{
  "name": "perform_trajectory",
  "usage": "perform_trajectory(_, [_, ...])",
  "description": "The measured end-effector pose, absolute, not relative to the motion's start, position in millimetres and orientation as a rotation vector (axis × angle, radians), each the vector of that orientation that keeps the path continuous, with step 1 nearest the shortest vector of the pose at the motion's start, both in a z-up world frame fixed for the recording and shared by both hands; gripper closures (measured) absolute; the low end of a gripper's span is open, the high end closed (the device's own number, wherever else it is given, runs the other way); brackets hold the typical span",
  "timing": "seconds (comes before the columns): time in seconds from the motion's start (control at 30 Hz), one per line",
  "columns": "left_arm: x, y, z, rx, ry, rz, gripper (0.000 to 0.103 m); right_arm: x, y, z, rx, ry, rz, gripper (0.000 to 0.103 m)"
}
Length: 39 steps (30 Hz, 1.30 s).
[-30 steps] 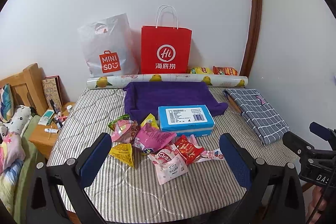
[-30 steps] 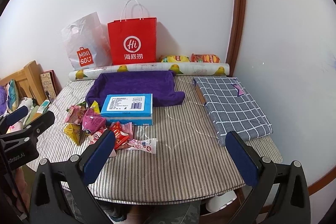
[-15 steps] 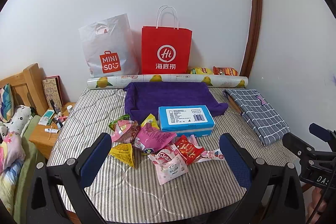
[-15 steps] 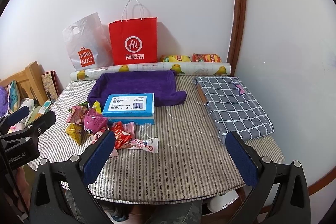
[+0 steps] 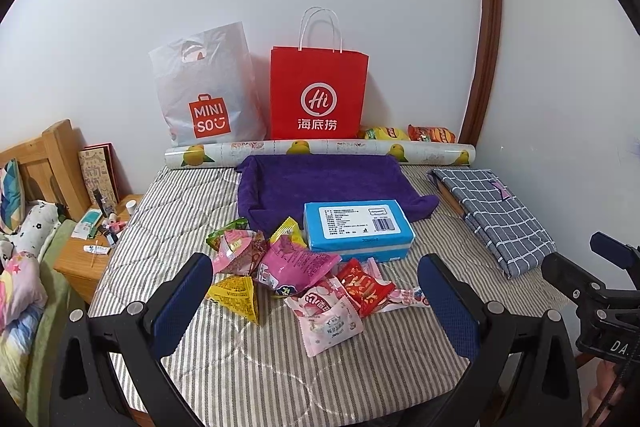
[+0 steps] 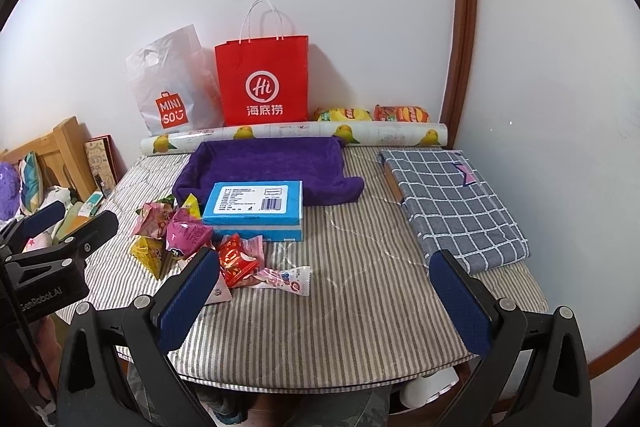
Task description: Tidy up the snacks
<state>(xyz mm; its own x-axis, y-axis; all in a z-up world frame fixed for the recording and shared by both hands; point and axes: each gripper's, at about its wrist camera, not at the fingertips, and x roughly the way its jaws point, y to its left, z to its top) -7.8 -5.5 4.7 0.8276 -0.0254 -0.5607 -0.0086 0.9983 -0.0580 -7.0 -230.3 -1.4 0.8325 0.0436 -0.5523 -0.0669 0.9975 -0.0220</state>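
Observation:
Several snack packets [image 5: 298,277] lie in a loose heap on the striped table cover, in front and left of a blue box [image 5: 357,229]. They also show in the right wrist view [image 6: 192,239], as does the blue box [image 6: 254,209]. Behind the box lies a purple cloth tray [image 5: 328,183]. My left gripper [image 5: 316,291] is open and empty, hovering just in front of the heap. My right gripper [image 6: 326,291] is open and empty, over the bare striped cover right of the heap.
A red paper bag [image 5: 318,95] and a white Miniso bag [image 5: 208,95] stand against the wall behind a rolled sheet [image 5: 320,151]. Two chip bags [image 5: 412,134] lie behind the roll. A checked folded cloth [image 5: 496,215] lies right. A bedside stand [image 5: 92,247] is left.
Both grippers have drifted very slightly; the scene sits a touch lower in the right wrist view. Nothing on the table has moved.

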Motion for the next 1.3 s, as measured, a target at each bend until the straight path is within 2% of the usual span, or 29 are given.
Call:
perform_trajectory(0.5, [46,22,-38,-0.082,0.693,0.032,0.000,47,-218,-49,-0.102,0.685,0.102,0.001])
perform_trajectory(0.8, [68,60,-71,-0.091,0.756,0.109,0.003,80,-198,-95,-0.136,0.721,0.255,0.013])
perform_trajectory(0.97, [76,79,-84,-0.120,0.778,0.128,0.003,101,-182,-124,-0.214,0.786,0.330,0.032])
perform_trajectory(1.3, [84,94,-96,-0.143,0.808,0.140,0.003,115,-166,-150,-0.403,0.786,0.473,0.033])
